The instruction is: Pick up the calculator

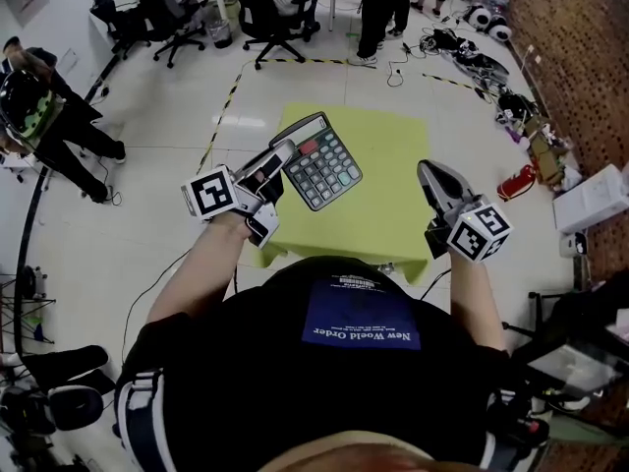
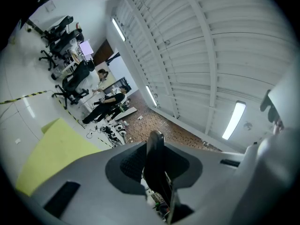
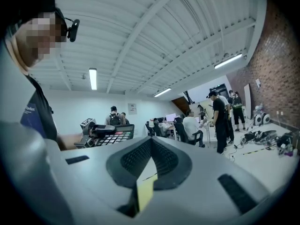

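Note:
The grey calculator (image 1: 319, 160) with dark keys and one red key hangs tilted above the yellow table (image 1: 393, 205). My left gripper (image 1: 280, 162) is shut on its near left edge. In the left gripper view the calculator (image 2: 157, 170) shows edge-on as a dark slab pinched between the jaws, with the table (image 2: 51, 149) below at left. My right gripper (image 1: 433, 178) hovers over the table's right side, its jaws together and nothing in them. The right gripper view shows its closed jaws (image 3: 150, 146) and, beyond at left, the calculator (image 3: 115, 136) held by the left gripper (image 3: 96, 130).
Office chairs (image 1: 265, 13) and standing people (image 1: 378, 8) fill the far side of the room. Cables and gear (image 1: 472, 52) lie on the floor at right, near a white box (image 1: 595, 200). Black-and-yellow tape (image 1: 221, 116) runs along the floor left of the table.

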